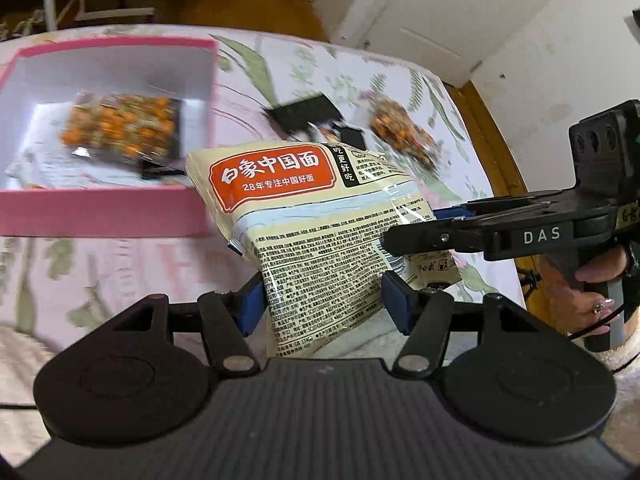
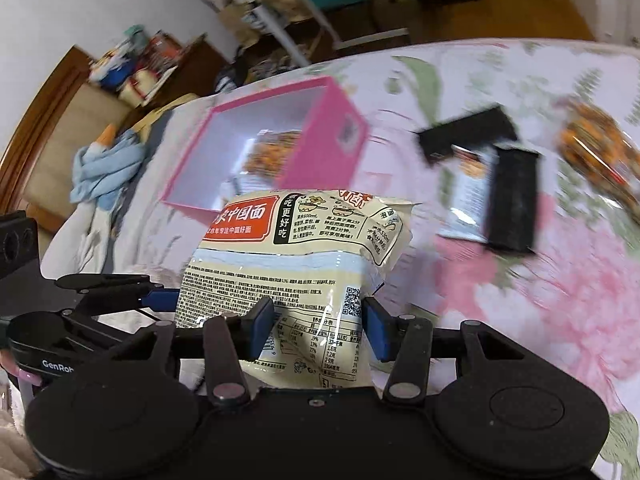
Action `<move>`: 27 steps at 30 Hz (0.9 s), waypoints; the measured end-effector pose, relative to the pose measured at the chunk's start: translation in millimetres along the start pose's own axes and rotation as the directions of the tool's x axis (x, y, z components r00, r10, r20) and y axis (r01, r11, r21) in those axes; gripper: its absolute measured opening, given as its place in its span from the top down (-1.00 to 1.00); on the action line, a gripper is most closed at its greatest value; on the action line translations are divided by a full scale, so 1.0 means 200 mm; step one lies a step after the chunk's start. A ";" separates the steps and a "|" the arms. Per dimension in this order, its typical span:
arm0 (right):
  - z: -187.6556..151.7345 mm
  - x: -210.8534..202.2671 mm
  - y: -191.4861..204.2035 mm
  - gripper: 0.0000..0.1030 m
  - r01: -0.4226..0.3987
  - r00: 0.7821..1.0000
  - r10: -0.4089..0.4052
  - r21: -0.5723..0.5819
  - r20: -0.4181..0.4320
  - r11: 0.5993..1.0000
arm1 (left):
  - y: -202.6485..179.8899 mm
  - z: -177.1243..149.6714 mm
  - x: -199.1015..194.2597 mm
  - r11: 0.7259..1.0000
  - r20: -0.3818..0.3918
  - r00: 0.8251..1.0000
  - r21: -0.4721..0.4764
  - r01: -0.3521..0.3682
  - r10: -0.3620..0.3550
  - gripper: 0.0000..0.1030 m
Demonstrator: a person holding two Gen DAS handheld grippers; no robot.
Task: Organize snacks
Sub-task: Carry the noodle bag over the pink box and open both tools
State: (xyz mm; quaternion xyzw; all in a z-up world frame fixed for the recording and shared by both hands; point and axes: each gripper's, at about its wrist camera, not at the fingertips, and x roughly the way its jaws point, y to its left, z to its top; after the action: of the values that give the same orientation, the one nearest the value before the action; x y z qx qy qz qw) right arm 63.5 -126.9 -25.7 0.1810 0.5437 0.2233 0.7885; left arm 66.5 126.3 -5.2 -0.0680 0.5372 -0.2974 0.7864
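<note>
A cream instant-noodle packet [image 1: 304, 216] with a red label hangs in the air above a floral bedsheet, its printed back toward both cameras [image 2: 296, 248]. My left gripper [image 1: 324, 302] is shut on its lower part, a blue pad pressing each side. My right gripper [image 2: 320, 326] is shut on the same packet; in the left wrist view it reaches in from the right [image 1: 432, 226]. A pink box [image 1: 100, 212] stands open behind the packet [image 2: 320, 140], with a bag of orange snacks [image 1: 120, 128] lying inside.
Two black packets [image 2: 468, 128] [image 2: 512, 200] and another orange snack bag [image 2: 596, 148] lie on the sheet right of the box. A light blue cloth [image 2: 108, 168] is bunched at the bed's left. A hand [image 1: 596, 292] holds the right gripper's handle. A wooden bed edge [image 1: 492, 152] borders the right.
</note>
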 end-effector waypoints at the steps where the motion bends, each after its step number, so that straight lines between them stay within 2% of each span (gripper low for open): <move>1: 0.03 0.01 0.04 -0.06 -0.007 1.000 0.007 -0.007 -0.007 1.000 | 0.03 0.01 -0.04 1.000 0.006 1.000 0.000 -0.010 0.010 -0.15; 8: 0.24 0.15 0.27 -0.06 -0.018 0.999 0.016 -0.056 -0.035 0.998 | 0.23 0.16 -0.21 0.996 0.008 0.997 -0.027 -0.082 0.083 -0.15; 15: 0.44 0.37 0.39 -0.06 -0.020 0.999 0.019 -0.040 -0.030 0.999 | 0.44 0.28 -0.23 0.983 0.062 0.982 -0.065 -0.173 0.177 -0.15; 19: 0.53 0.51 0.42 -0.06 -0.002 1.000 0.001 -0.037 -0.013 0.999 | 0.60 0.36 -0.18 0.975 0.083 0.973 -0.073 -0.208 0.214 -0.15; 23: 0.57 0.63 0.42 -0.06 0.042 0.999 -0.042 -0.033 0.004 0.999 | 0.73 0.42 -0.08 0.976 0.061 0.978 -0.108 -0.192 0.199 -0.15; 27: 0.59 0.71 0.40 -0.06 0.070 0.998 -0.070 -0.027 -0.003 0.997 | 0.81 0.43 0.01 0.976 0.068 0.977 -0.098 -0.195 0.202 -0.16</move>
State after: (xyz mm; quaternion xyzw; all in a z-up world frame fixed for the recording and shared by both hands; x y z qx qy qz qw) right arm 205.7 12.8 -52.6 0.1506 0.5481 0.2031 0.7973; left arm 206.2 238.8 -39.8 -0.0613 0.5231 -0.1897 0.8286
